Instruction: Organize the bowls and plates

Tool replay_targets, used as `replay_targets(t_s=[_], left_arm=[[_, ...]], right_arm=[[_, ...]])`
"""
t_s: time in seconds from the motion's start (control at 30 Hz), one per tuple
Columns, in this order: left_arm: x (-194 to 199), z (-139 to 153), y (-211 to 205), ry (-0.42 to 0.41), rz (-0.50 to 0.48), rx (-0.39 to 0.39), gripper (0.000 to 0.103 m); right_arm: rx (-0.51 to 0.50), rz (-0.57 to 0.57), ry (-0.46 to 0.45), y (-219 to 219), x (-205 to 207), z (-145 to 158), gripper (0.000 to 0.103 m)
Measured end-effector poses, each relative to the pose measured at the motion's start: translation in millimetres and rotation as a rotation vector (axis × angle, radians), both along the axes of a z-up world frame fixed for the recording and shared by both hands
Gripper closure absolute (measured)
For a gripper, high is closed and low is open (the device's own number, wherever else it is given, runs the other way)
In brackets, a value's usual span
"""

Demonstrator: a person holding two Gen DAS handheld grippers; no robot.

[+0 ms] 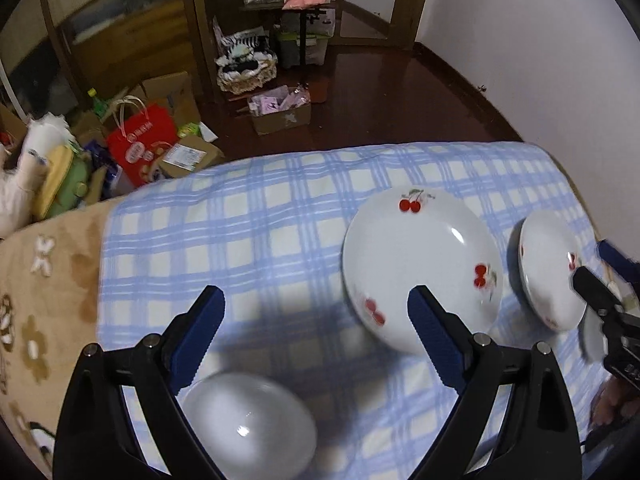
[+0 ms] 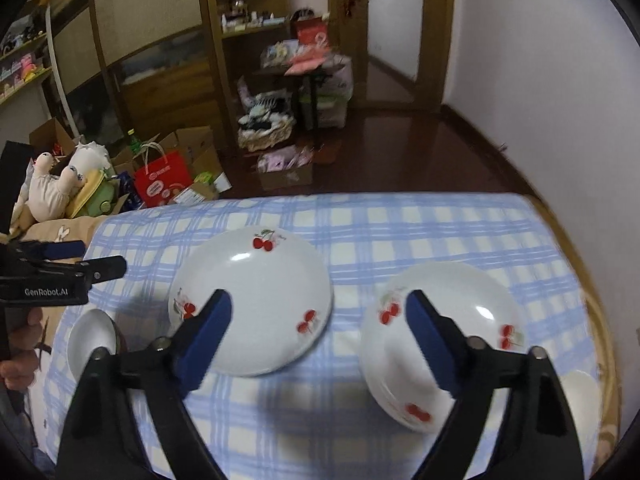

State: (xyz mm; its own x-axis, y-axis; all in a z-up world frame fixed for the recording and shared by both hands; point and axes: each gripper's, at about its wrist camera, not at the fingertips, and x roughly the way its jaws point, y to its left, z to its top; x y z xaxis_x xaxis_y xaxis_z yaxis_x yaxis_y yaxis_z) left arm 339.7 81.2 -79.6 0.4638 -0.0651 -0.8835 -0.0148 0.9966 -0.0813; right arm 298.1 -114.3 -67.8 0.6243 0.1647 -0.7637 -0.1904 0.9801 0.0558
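White bowl (image 1: 250,424) below wide-spread jaws, bare checked cloth (image 1: 248,240) beyond.

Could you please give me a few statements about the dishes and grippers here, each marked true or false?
1. Both cherry plates lie on the checked cloth. True.
2. The left gripper is shut on a plate. False: its jaws stand open with nothing between them.
3. A plain white bowl sits below the left gripper. True.
4. The plates are stacked in one pile. False: they lie side by side, apart.
5. The right gripper is open and holds nothing. True.
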Motion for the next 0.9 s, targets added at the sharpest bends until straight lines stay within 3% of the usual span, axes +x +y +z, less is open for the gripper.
replay_targets(t_s=[0.23,0.4,0.5,0.57,0.6,0.67,0.73,0.9], left_arm=[[23,-39,-14,0.072,0.018,-0.009,0.012],[30,-60,-33,0.105,-0.005,-0.013,0.014],[32,-76,-38,0.137,0.004,-0.005,0.030],[34,-86,-36,0.157,0.026,-0.033,0.049],[34,-91,-33,0.169,0.042,-0.064,0.054],[35,-99,-28,0.179,0.075,-0.105,0.058],[32,-100,-22,0.152,0.117,-0.133,0.062],[27,-97,-16,0.132,0.133,-0.190,0.077]], right_arm=[[0.071,-0.002,0.128,-1,51,-48,0.027],[0.110,-0.018,0.181,-3,71,-75,0.027],[0.102,-0.003,0.193,-1,76,-84,0.041],[0.087,0.014,0.215,2,80,-90,0.052],[0.084,0.020,0.229,3,82,-94,0.056],[0.080,0.023,0.258,4,88,-102,0.070],[0.087,0.022,0.289,3,93,-111,0.077],[0.054,0.026,0.319,6,94,-124,0.085]])
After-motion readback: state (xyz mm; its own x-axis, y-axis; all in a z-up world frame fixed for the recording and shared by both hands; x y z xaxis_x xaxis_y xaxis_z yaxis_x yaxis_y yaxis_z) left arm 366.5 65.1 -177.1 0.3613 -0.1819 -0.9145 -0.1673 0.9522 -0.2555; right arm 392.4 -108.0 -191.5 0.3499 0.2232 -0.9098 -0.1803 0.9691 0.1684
